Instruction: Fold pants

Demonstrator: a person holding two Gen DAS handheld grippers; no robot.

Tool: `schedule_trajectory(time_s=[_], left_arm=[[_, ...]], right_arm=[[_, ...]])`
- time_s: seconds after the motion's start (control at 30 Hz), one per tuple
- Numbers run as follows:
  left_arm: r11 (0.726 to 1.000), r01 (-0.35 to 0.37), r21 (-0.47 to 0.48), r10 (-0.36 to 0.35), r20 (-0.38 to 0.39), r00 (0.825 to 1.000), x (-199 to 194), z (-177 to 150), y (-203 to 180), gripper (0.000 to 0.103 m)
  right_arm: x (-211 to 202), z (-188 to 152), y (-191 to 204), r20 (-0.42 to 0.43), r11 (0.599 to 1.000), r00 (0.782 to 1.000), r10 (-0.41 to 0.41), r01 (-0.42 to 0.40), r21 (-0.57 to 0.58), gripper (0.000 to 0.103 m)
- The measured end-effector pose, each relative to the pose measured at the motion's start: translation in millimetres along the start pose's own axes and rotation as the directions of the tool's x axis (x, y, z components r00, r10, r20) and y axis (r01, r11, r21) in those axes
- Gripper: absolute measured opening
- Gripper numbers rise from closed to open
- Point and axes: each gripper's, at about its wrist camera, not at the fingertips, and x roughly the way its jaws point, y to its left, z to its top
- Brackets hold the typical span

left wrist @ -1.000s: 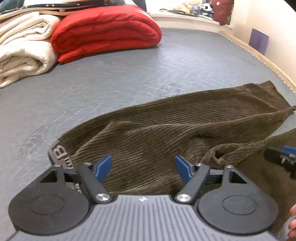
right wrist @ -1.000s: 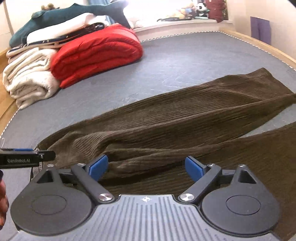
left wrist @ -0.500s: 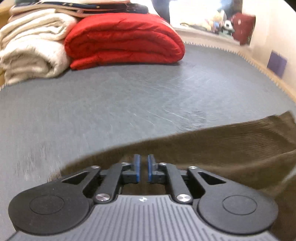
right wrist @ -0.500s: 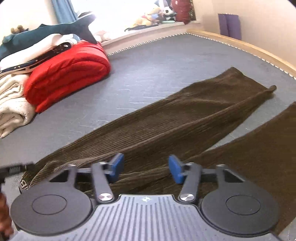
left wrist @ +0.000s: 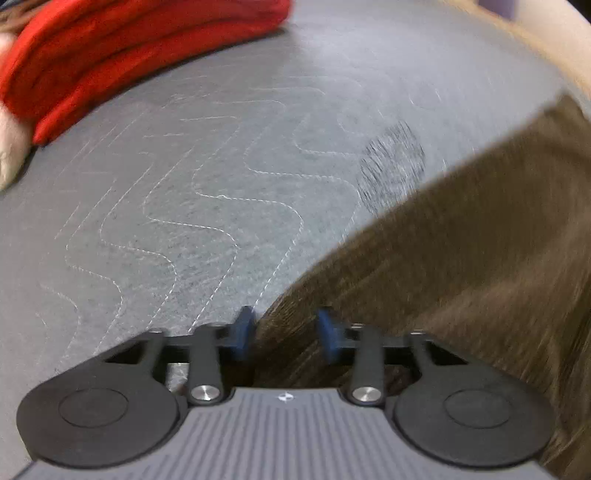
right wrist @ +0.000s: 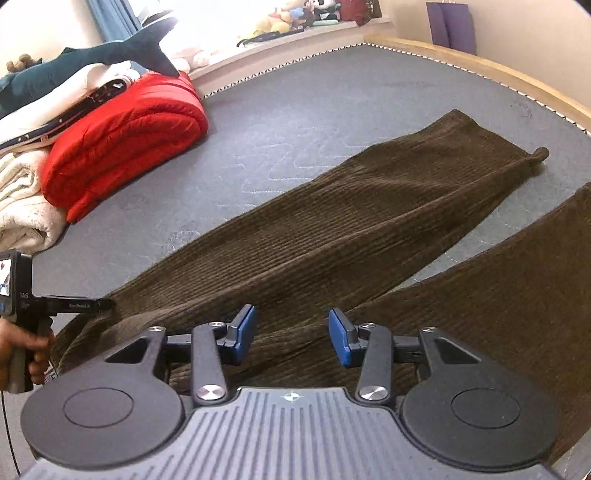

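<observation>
Both trouser legs (right wrist: 351,221) beyond the right claw (right wrist: 291,336) (fabric beneath).

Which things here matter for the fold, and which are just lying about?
For the job: brown corduroy pants, left gripper, right gripper.

Lying about: folded red quilt, cream blankets, blue plush shark, stuffed toys.
</observation>
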Motion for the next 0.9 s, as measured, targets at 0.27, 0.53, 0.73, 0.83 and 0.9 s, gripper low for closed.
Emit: schedule_trajectory(time_s=[0.27,0.53,0.73,0.83,0.9], left_arm=[[0.996,-0.019,0.085,0.005,0.160,0.987,-89,-26,-29,0.003],[0.993,0.117,0.031,-0.121,0.303,0.945,-219,-125,-95,0.002],[0.968,0.174,0.180,-0.199,0.133,0.971,-223,-188,-159,0.004],[0.959,0.224,0.171,-0.238,0.067,0.969,-206,-184,-163,0.006],[0.961,0.252,0.112,-0.265,0.122,0.957,-208,-169,-156,0.010]], right_arm=[[3,1,-8,-0.012,1.000,1.000,-0.018,0.018,0.014,0.046],[-10,2,-32,0.059,0.997,0.998,-0.032,0.028,0.073,0.016],[-22,9,-72,0.103,0.970,0.990,-0.094,0.068,0.234,0.017],[-21,13,-97,0.097,0.942,0.987,-0.132,0.094,0.322,0.017],[-19,16,-115,0.086,0.923,0.986,-0.145,0.104,0.370,0.017]])
